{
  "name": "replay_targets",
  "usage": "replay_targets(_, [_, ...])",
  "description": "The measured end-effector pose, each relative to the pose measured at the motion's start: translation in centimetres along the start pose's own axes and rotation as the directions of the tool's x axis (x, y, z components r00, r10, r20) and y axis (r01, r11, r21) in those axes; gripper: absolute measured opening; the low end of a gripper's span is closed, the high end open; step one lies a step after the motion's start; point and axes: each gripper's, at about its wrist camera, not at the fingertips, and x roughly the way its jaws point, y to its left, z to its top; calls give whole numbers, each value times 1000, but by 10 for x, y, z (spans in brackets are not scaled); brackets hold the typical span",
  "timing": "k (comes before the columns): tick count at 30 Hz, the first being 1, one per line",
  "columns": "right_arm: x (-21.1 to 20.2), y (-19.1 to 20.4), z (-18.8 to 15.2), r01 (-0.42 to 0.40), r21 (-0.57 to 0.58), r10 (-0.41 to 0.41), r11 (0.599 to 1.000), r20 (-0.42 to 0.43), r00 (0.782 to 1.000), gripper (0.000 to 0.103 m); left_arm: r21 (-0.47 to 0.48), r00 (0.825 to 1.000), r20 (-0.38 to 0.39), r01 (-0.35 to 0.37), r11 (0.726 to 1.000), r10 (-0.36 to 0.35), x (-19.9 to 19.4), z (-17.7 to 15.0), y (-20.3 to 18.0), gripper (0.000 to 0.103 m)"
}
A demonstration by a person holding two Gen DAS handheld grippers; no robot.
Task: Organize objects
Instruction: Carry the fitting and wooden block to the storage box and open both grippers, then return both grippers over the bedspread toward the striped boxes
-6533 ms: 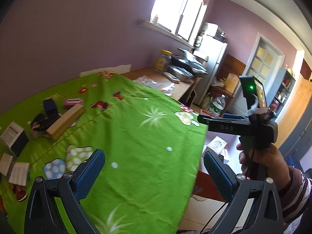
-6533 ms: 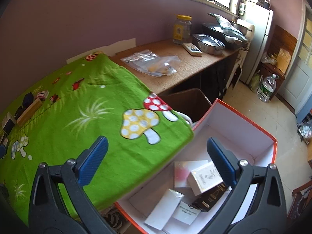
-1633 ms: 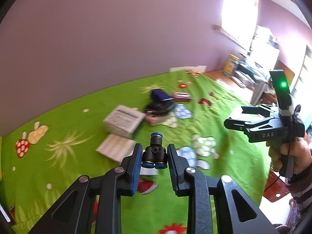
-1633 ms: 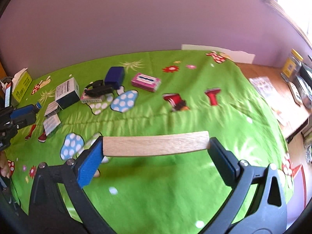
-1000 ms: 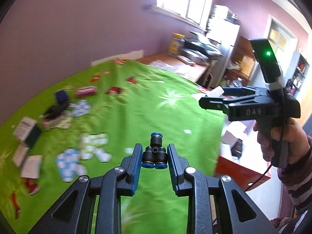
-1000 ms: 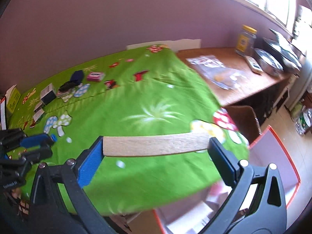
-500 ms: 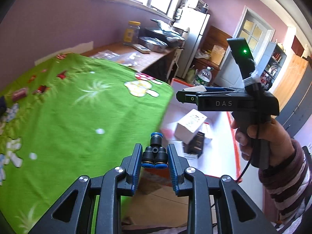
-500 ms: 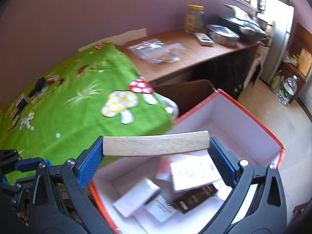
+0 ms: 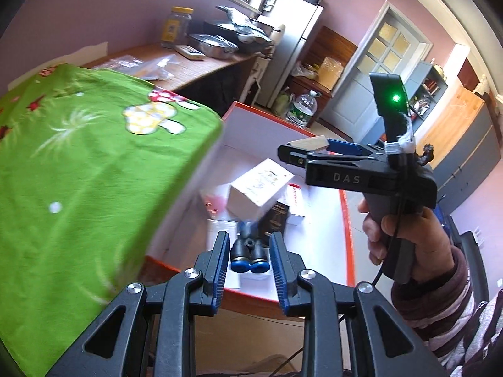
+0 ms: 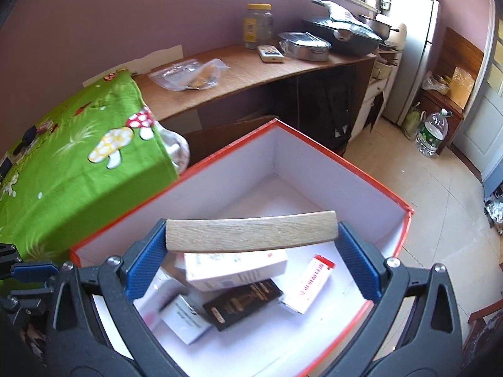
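Hovering over the red-rimmed box [image 10: 371, 182], the left gripper [image 9: 248, 260] is opening its jaws around the black fitting [image 9: 248, 253] while the right gripper [image 10: 251, 257] clamps the wooden block [image 10: 251, 234] endwise, so next both need dropping among the cartons.

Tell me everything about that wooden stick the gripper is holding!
The wooden block is a long, pale bar with visible grain and squared ends. It lies level, clamped end to end between the blue pads of the right gripper. It hangs above the open red-rimmed box, over the small cartons inside, touching nothing else.
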Motion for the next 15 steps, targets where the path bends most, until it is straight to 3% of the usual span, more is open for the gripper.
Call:
replay_targets(4, [7,-4,-6,-17,3,17,1000,-38,999,102,3,1000,0,-3,1000,3,3,0,-5,55])
replay_targets(15, [7,16,-1,-52,-14,51,999,-45,998,103,-27,997,71,-36,999,38,-29,-4,7,55])
